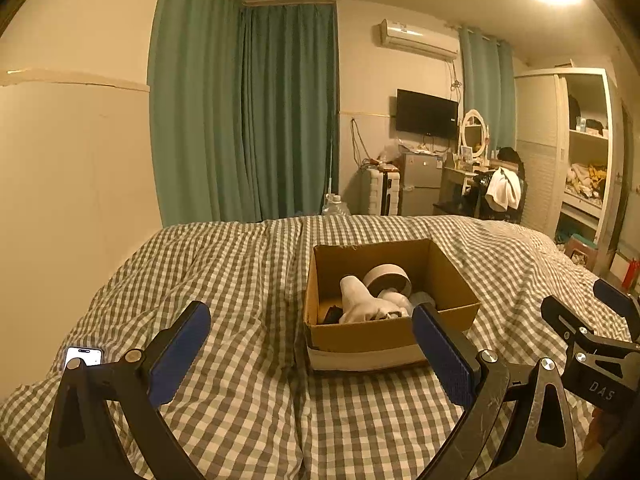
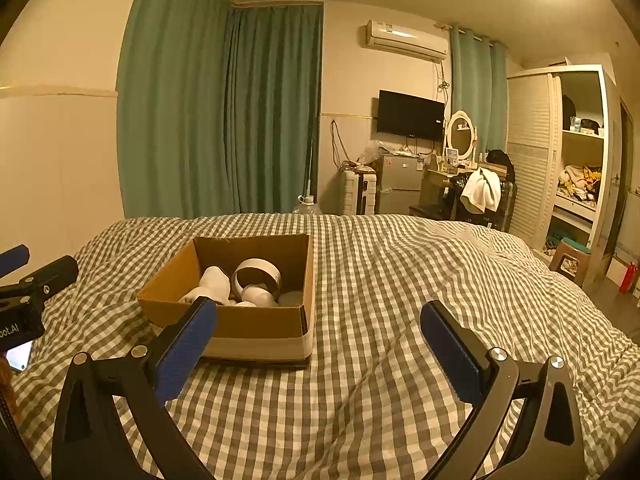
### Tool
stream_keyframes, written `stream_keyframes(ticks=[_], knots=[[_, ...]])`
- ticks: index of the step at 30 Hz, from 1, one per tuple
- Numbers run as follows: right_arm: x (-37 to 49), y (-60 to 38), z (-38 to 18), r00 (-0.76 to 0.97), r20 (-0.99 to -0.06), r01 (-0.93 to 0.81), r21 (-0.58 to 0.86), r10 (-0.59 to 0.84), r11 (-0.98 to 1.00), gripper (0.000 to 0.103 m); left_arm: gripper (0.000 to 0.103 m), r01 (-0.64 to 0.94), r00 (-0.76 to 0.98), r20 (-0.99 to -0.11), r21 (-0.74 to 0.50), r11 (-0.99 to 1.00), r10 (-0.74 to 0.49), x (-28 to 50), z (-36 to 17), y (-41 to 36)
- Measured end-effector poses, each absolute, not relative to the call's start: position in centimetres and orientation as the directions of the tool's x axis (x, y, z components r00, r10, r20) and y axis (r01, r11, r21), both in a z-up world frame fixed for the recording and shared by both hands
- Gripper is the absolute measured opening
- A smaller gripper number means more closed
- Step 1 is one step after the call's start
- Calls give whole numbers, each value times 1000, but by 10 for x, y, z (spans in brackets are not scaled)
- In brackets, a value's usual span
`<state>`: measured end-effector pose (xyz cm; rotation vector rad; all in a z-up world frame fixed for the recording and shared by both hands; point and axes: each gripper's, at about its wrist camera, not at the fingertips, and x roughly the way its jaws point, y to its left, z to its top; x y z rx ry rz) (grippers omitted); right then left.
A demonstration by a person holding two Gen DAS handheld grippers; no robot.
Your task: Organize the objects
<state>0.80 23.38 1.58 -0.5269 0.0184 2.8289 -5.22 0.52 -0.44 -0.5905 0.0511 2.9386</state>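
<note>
An open cardboard box [image 1: 456, 276] [image 2: 256, 322] sits on the checked bed cover. Inside it lie white socks [image 1: 360, 300] [image 2: 214, 280], a roll of tape [image 1: 390, 278] [image 2: 256, 276] and some dark and grey items. My left gripper [image 1: 312, 316] is open above the cover, just short of the box's near wall, with nothing between its blue pads. My right gripper [image 2: 318, 318] is open too, to the right of the box, and holds nothing. Each gripper shows at the edge of the other's view.
A phone [image 1: 84, 357] [image 2: 19, 356] with a lit screen lies on the cover at the near left. The bed [image 2: 400, 280] spreads wide to the right of the box. Beyond its far edge stand curtains, a small fridge [image 1: 420, 180], a dressing table and a wardrobe [image 2: 560, 152].
</note>
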Motion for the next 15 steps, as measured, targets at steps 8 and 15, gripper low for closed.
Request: stream_keyframes(ticks=[8,15], knots=[[8,233,15,-899,-355,-260,-37,256,-965,102,103,-153,-913,-385,23,-988,133,-50,-5,8],[6,231,13,-898,-357,-258,-41,256,-965,102,103,-160,-912,-388,32,-987,135,-48,-8,11]])
